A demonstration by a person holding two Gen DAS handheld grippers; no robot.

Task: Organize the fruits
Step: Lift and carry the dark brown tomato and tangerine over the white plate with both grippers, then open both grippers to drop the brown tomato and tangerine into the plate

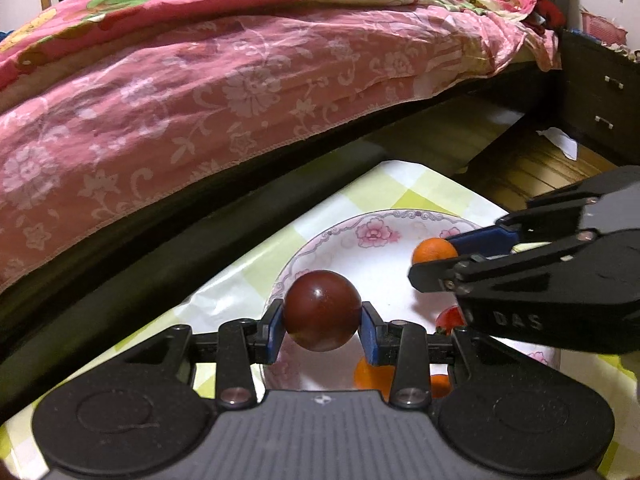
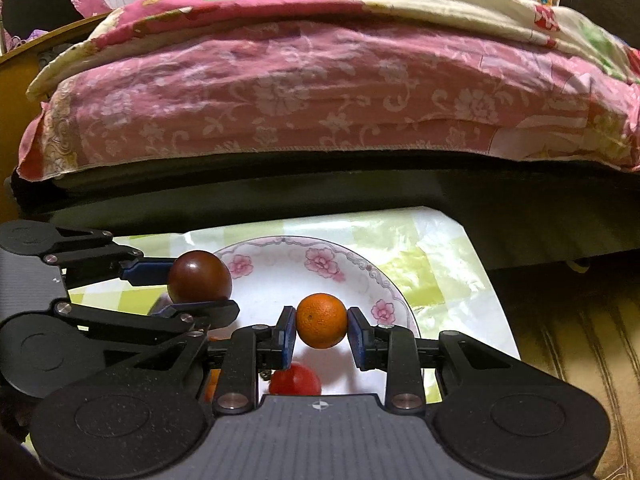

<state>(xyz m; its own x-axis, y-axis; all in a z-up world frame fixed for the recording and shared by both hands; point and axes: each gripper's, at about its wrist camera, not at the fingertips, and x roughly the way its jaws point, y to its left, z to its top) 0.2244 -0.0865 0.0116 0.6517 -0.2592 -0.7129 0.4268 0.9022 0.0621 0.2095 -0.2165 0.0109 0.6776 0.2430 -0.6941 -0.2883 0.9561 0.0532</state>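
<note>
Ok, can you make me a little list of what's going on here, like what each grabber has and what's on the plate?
left gripper: shut on the dark red fruit, held above the plate
right gripper: shut on the small orange, also above the plate
plate: white with pink flowers, on the green-checked tablecloth
already on plate: a red fruit and at least one orange fruit, partly hidden
behind: bed with pink flowered cover

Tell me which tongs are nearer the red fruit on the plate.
Right. The red fruit lies just under the right tongs, which grip an orange; the left tongs, gripping a dark plum, sit farther off.
</note>
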